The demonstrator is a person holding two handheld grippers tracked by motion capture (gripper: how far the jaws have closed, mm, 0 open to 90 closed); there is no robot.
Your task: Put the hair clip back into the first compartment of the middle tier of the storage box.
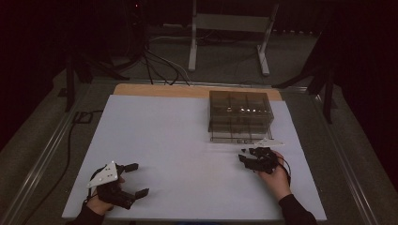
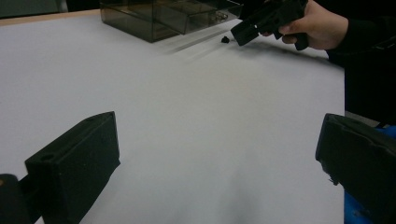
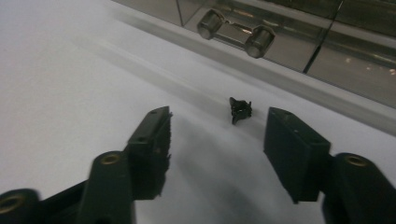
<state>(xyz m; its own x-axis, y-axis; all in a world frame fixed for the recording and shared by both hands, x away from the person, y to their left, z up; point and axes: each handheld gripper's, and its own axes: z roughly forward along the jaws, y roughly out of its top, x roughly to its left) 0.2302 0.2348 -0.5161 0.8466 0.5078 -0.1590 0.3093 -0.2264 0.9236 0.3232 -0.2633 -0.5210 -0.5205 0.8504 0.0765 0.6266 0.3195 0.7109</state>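
Observation:
A tiny black piece (image 3: 240, 110) lies on the white table top (image 1: 178, 140), just in front of a smoky clear drawer box (image 1: 239, 115). My right gripper (image 3: 224, 140) is open, low over the table, and the piece sits slightly beyond its fingertips, between their lines. In the high view the right gripper (image 1: 246, 155) is at the box's front right corner, with the piece (image 1: 243, 149) beside it. My left gripper (image 1: 137, 179) rests open near the front left edge, with nothing between its wide-spread jaws. In the left gripper view the left gripper (image 2: 217, 163) faces the right gripper (image 2: 271, 18) and the piece (image 2: 225, 39).
The box's lower drawer front carries a metal handle with two round knobs (image 3: 235, 32). A wooden strip (image 1: 159, 90) borders the table's far edge. Beyond it are a metal stand (image 1: 230, 37) and floor cables (image 1: 155, 65). Bare white surface lies between the two grippers.

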